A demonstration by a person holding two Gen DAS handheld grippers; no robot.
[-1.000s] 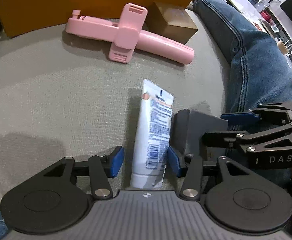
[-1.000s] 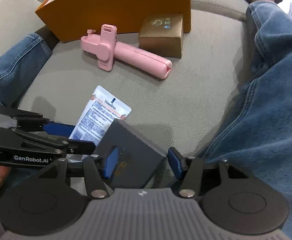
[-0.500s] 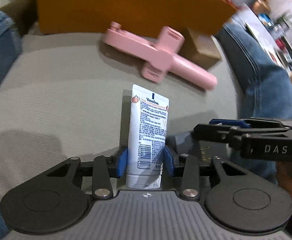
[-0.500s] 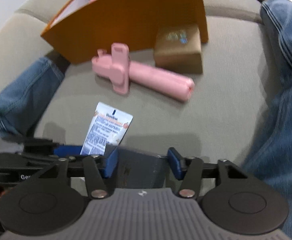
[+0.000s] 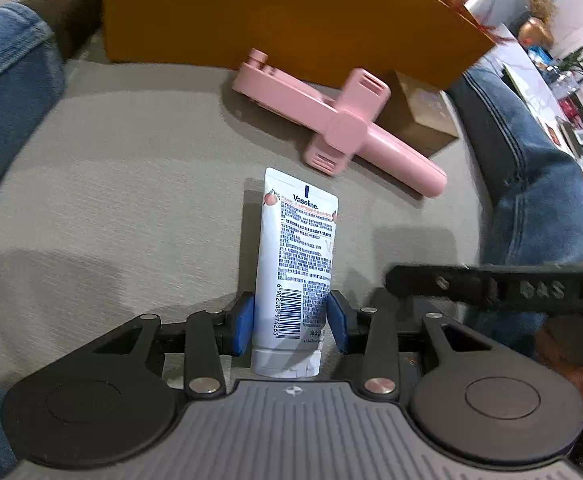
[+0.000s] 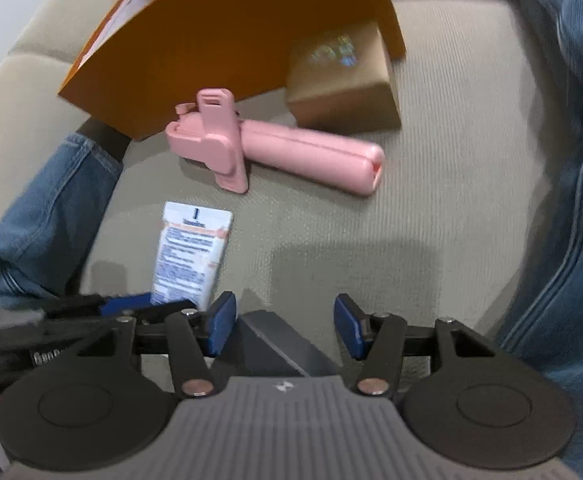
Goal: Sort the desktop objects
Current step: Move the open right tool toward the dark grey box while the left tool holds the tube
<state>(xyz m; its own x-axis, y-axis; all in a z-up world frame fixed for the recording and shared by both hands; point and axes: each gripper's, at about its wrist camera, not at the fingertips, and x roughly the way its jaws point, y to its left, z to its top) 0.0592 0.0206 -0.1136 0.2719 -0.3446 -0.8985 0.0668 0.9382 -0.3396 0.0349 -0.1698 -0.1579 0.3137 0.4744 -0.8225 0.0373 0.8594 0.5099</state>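
Note:
A white Vaseline tube [image 5: 295, 256] lies on the grey cushion [image 5: 131, 200], its cap end between the blue pads of my left gripper [image 5: 291, 320], which is shut on it. The same tube [image 6: 189, 256] shows in the right wrist view, with the left gripper [image 6: 123, 308] at its lower end. My right gripper [image 6: 285, 320] hangs over a dark grey box [image 6: 279, 344]. Its jaws are opening and stand a little apart from the box's sides. In the left wrist view the right gripper [image 5: 491, 284] reaches in from the right.
A pink folding phone stick [image 5: 343, 128] lies beyond the tube, a brown box [image 5: 423, 120] behind it, and a large orange carton [image 5: 271, 20] at the back. A person's legs in jeans [image 6: 563, 240] flank the cushion on both sides.
My left jaws have closed onto the tube, which now points straight ahead. My right gripper has dropped lower over the dark box, narrowed on it, then widened again.

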